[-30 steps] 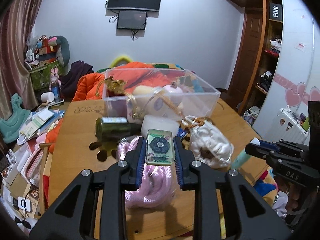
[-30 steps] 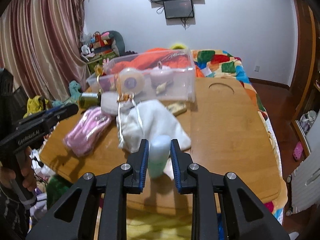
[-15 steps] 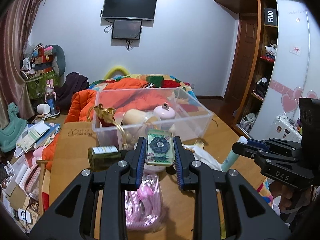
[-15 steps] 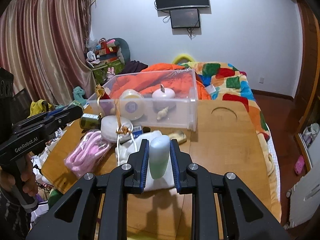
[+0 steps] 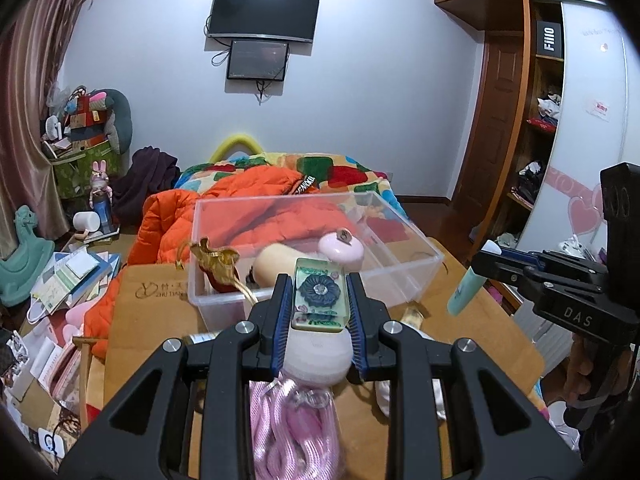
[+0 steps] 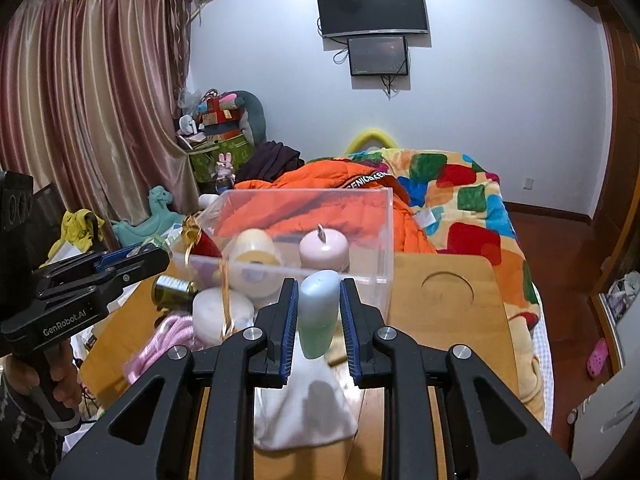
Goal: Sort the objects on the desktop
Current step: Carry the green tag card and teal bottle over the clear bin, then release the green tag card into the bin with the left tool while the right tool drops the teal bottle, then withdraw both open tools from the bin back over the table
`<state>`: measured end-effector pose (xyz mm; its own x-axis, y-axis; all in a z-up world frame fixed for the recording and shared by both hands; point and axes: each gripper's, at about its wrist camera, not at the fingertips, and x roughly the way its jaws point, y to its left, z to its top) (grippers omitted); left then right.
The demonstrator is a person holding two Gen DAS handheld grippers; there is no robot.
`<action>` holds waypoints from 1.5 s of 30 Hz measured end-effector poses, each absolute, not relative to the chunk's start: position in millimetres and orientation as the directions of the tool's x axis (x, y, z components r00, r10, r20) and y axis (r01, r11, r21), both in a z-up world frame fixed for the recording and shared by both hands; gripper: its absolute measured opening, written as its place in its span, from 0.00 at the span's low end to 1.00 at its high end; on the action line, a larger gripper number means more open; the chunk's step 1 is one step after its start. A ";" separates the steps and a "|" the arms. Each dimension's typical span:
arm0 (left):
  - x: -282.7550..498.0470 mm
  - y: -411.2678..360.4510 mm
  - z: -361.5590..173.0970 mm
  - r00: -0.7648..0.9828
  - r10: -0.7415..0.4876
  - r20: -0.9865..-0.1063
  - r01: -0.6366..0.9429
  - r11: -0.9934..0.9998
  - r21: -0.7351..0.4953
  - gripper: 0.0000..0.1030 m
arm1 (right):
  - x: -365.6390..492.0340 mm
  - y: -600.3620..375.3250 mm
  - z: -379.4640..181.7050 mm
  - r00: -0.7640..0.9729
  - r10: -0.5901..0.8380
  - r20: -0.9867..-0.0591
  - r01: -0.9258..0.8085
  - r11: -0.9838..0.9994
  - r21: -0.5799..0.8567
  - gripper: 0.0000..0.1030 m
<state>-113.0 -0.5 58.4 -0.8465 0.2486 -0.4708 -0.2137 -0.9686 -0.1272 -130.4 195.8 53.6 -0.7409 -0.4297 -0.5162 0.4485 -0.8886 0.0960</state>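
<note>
Left tongs are gripping a flower block, right tongs a tube; either risks slipping before reaching the bin.

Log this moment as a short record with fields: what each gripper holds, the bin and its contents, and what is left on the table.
left gripper: shut on a flower-patterned tile
right gripper: shut on a mint green tube
bin: clear plastic box at the far side of the wooden table, open top
in the bin: pink round jar, cream roll
on the table: white cloth bag, pink cord bundle, dark green bottle
</note>
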 end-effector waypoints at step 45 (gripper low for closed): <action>-156.6 -22.6 61.6 -0.854 0.187 -0.486 -0.151 -0.982 -0.114 0.56 | -188.8 176.1 33.5 -0.675 -0.460 -0.576 0.482 -0.867 0.128 0.43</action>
<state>-156.6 -22.6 61.6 -0.8538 0.1870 -0.4858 -0.1505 -0.9821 -0.1135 -188.8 176.1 33.5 -0.6751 -0.4604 -0.5764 0.4816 -0.8669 0.1284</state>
